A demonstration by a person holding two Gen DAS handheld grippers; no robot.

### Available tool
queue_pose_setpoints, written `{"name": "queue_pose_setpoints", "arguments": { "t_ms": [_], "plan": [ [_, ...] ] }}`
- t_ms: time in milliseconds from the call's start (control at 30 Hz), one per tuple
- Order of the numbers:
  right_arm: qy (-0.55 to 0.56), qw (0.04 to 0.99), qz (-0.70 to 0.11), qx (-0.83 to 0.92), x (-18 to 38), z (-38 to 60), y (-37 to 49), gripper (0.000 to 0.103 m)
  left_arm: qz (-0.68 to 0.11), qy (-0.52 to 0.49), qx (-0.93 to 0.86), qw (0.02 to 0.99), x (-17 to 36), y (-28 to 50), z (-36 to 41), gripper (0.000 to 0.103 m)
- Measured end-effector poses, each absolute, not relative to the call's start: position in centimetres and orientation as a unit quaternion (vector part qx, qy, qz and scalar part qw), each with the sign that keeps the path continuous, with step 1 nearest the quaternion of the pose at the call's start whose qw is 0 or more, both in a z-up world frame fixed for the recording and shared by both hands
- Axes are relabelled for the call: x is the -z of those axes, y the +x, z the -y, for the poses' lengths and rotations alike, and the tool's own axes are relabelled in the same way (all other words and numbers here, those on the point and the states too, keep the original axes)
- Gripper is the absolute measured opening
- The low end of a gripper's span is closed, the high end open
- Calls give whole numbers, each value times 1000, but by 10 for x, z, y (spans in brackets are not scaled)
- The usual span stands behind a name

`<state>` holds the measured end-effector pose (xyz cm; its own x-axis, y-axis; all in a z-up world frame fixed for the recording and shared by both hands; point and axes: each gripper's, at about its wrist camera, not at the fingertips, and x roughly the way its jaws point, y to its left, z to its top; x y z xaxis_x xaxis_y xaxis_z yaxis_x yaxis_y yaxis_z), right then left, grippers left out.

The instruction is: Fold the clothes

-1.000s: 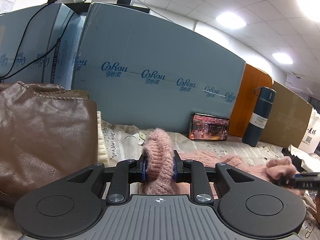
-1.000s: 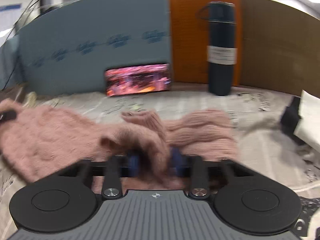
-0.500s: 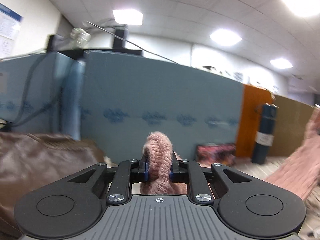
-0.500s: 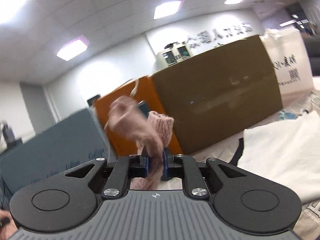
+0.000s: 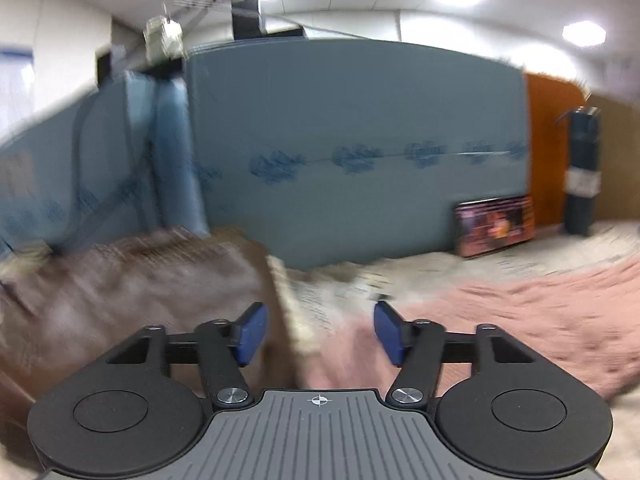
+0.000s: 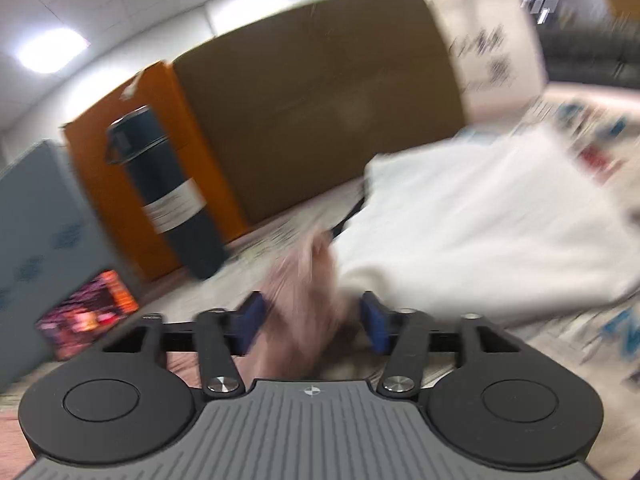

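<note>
now both grippers (image 5: 320, 334) (image 6: 310, 322) spread, pink sweater (image 5: 520, 320) released since earlier.

Bottle (image 5: 581, 172) stands right of phone (image 5: 495, 225), both behind the sweater (image 5: 520, 320).

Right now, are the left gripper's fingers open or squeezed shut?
Open. The left gripper has its blue fingers spread wide apart, and the pink sweater lies on the table below, not pinched.
</note>
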<state>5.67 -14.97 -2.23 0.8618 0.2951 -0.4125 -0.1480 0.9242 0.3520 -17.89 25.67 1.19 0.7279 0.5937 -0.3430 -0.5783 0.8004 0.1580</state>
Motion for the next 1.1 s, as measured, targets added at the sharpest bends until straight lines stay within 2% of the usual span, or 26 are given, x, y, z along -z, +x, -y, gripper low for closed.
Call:
{"name": "queue_pose_setpoints", "arguments": {
  "t_ms": [67, 200, 300, 400, 600, 667, 700, 733, 833, 967, 1100],
  "plan": [
    [143, 962, -217, -85, 22, 150, 54, 73, -185, 47, -318, 929, -22, -176, -257, 65],
    [190, 960, -177, -100, 21, 169, 57, 75, -175, 117, -205, 956, -42, -160, -242, 78],
    [231, 948, -145, -164, 18, 178, 52, 84, -213, 137, -62, 965, -47, -135, -235, 79],
    [251, 927, -157, -229, 19, 179, 53, 86, -269, 115, 36, 955, -41, -110, -239, 79],
    [251, 912, -197, -259, 22, 171, 57, 86, -358, 66, 99, 926, -14, -89, -255, 75],
    [249, 912, -196, -260, 21, 169, 52, 86, -348, 77, 104, 929, -10, -97, -249, 51],
    [247, 913, -194, -261, 21, 168, 51, 86, -337, 87, 103, 932, -10, -102, -248, 27],
    [245, 914, -191, -261, 21, 166, 50, 86, -326, 95, 103, 935, -10, -107, -246, 13],
    [227, 921, -177, -263, 19, 162, 44, 86, -296, 117, 101, 943, -14, -124, -237, 7],
    [187, 931, -135, -282, 15, 154, 34, 86, -238, 168, 105, 951, -22, -156, -203, 6],
    [117, 930, -84, -339, 10, 138, 19, 92, -193, 195, 124, 954, -24, -183, -174, 1]
  ]
}}
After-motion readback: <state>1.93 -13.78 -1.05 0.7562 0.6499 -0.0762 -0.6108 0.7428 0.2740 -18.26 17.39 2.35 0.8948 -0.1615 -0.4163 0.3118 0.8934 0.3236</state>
